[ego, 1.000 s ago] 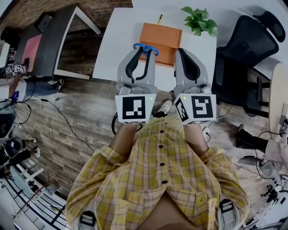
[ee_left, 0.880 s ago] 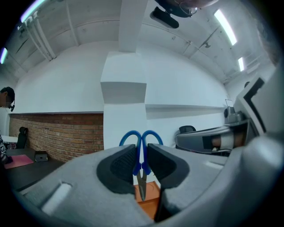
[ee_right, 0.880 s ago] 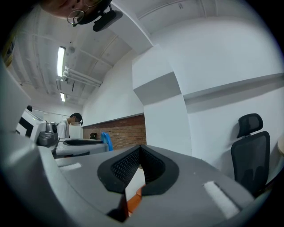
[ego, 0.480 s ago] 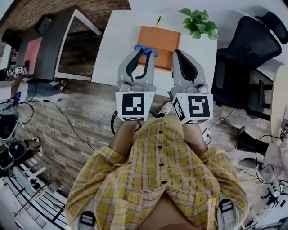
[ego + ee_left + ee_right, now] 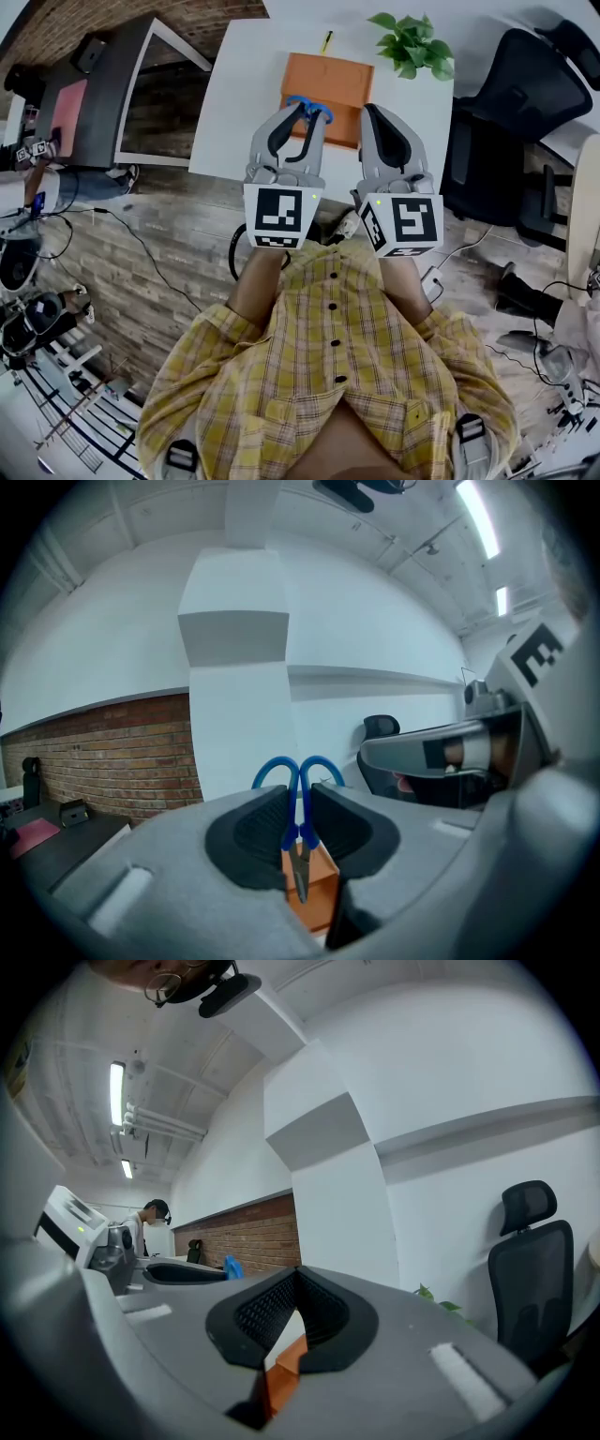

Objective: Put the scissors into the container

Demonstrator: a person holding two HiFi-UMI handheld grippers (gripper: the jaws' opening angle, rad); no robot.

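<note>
Two claws are up over the white table point(image 5: 234, 94), side by side, and only one is carrying anything. The left gripper point(image 5: 301, 114) is pinching the scissors point(image 5: 298, 803) just below their blue handle loops. The loops stand up above the pads and the blades hang down out of the bottom of the grip. The right gripper point(image 5: 292, 1302) is pressed together on nothing. Through the gap under its pads I see only a corner of the orange container point(image 5: 326, 77) and some table.

From the head view the blue loops sit over the near edge of the container, and in the left gripper view the blade tips point down at its orange wall. I can't tell whether the tips are over the opening or just short of it.

That's my main worry. If I let go here, the tips may strike the near rim and the scissors could tip back onto the table, or off its front edge to the floor. Lowering without moving forward first could jam the blades against the wall and shove the container away, since nothing is bracing it.

The grip is narrow, on a thin part near the pivot, so the scissors could swing in the pads if the blades touch anything. The right gripper is just beside the left and could knock the container if I drift. The plant point(image 5: 413, 42) is well clear.
</note>
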